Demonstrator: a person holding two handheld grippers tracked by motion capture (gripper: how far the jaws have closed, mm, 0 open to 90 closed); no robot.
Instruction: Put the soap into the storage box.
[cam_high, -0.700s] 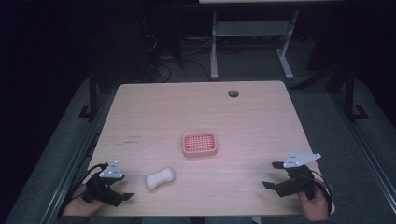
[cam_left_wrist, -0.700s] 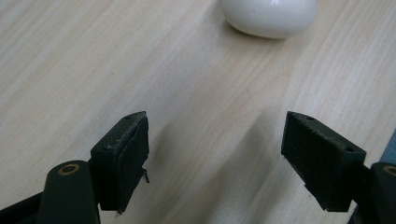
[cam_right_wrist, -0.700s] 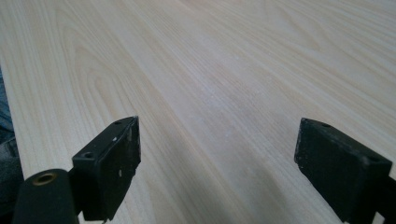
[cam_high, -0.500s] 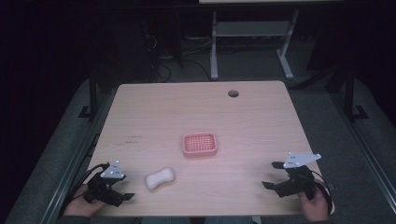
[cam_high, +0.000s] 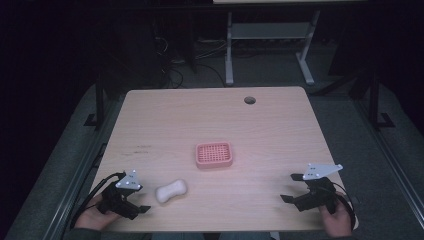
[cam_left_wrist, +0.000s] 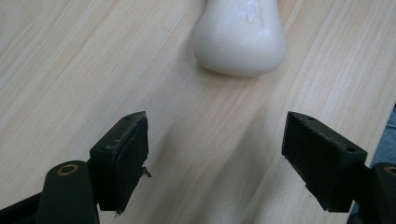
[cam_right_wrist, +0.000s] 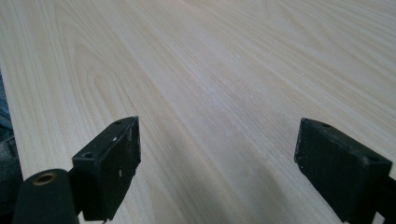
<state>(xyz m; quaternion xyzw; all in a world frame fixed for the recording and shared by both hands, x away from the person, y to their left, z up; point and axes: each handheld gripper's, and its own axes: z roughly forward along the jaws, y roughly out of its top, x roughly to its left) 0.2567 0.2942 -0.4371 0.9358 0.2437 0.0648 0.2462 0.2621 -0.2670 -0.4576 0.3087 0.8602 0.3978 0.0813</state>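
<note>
From the high view, I saw the white soap bar (cam_high: 171, 190) lying on the table (cam_high: 210, 120) near its front edge, just beside my left gripper (cam_high: 136, 206) and well apart from my right gripper (cam_high: 294, 188), which sat at the far front corner. The left hand was plainly the nearer one. The bar's long axis ran slantwise, its far end tipped toward the pink soap dish (cam_high: 214, 154) that stood toward the table's middle, apart from the bar.

In the left gripper view, my jaws stood spread wide with bare wood between them, pinching nothing. The soap bar (cam_left_wrist: 240, 37) lay straight ahead of the gap, a little beyond the pads (cam_left_wrist: 122, 161), its rounded end facing me, so its length ran roughly along my line of approach. I judged a plain push forward would bring it between the jaws.

In the right gripper view, those jaws were spread too, holding nothing, with wood grain ahead.
</note>
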